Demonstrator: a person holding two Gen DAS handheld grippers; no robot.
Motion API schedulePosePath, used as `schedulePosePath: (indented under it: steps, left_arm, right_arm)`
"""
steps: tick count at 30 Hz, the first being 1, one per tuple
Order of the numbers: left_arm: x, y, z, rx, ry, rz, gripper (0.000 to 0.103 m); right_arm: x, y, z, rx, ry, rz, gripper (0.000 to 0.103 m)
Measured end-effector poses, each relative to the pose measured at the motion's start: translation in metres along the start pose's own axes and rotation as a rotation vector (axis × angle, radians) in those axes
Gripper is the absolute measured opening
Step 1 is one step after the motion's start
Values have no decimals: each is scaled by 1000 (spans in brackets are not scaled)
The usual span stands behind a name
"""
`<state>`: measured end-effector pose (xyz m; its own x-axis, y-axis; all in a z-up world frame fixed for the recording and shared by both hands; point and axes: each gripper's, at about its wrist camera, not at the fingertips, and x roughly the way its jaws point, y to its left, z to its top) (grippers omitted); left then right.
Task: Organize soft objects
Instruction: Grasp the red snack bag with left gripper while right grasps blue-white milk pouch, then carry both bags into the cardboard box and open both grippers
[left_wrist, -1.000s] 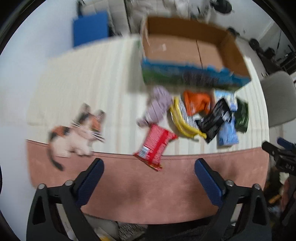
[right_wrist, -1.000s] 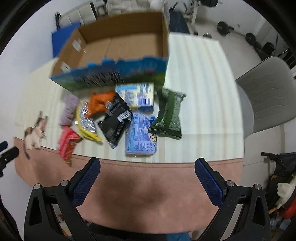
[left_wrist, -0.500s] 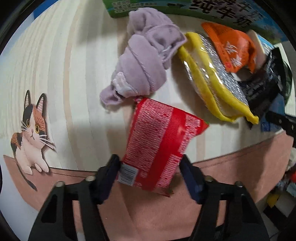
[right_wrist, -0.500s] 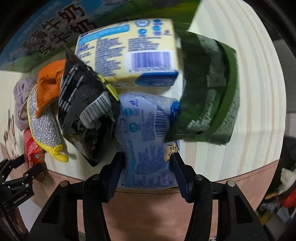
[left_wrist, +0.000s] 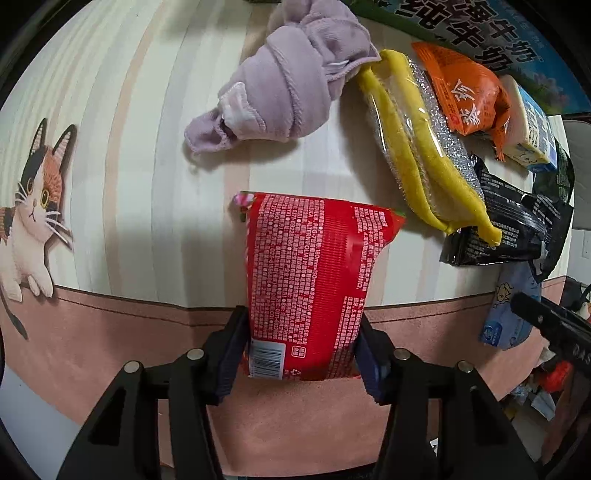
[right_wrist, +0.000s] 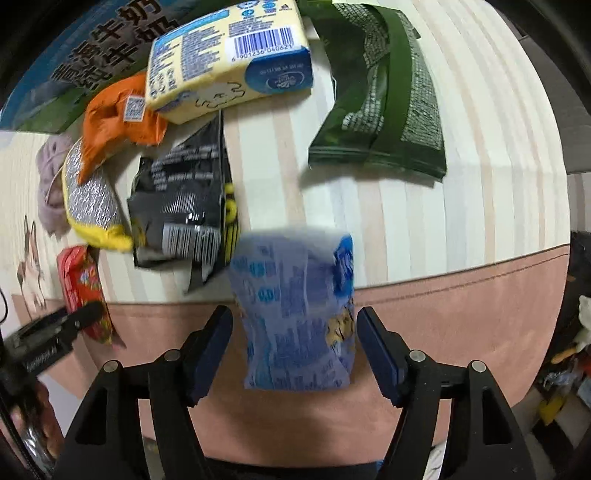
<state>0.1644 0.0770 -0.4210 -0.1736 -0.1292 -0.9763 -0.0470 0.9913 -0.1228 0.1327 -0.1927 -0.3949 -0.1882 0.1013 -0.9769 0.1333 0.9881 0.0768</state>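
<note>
In the left wrist view, a red snack packet (left_wrist: 310, 269) stands on end at the table's near edge. My left gripper (left_wrist: 301, 336) is shut on its lower end, the jaws still closing and both pads pressed to its sides. In the right wrist view, a pale blue packet (right_wrist: 291, 288) shows blurred between the jaws of my right gripper (right_wrist: 295, 328). Those jaws are opening, with a small gap between each pad and the packet. A knotted purple cloth (left_wrist: 288, 92) lies beyond the red packet.
A yellow sponge with a silver face (left_wrist: 421, 147), an orange packet (left_wrist: 465, 99), a black packet (right_wrist: 184, 199), a yellow and blue tissue pack (right_wrist: 229, 59) and a green packet (right_wrist: 384, 107) lie near the printed cardboard box (left_wrist: 480, 33). The striped mat has a pink band (left_wrist: 110, 332) and a cat picture (left_wrist: 33, 206).
Both grippers came down from well above the table to its near edge. The left one closed on the red packet. The right one closed around the blue packet, then widened.
</note>
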Motion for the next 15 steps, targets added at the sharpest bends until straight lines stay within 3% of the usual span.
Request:
schedulePosePath:
  steps: [1,5,9,15]
  left_arm:
    - [0,-1,0,2,-8,2,48]
    - [-9,-5,-15,-12,-26,18,44]
    - [-26,-18,-41,-5,-48,16,44]
    - [-72,-50,-63,29,-100,-54,44]
  right_arm:
    - [3,0,1,8,9,-10,49]
    - [-7,-3,-13,40,9,-2,36]
    - [-18,-7,-50,48,-8,35,33]
    - [-86,-5,-87,59,-61,161,32]
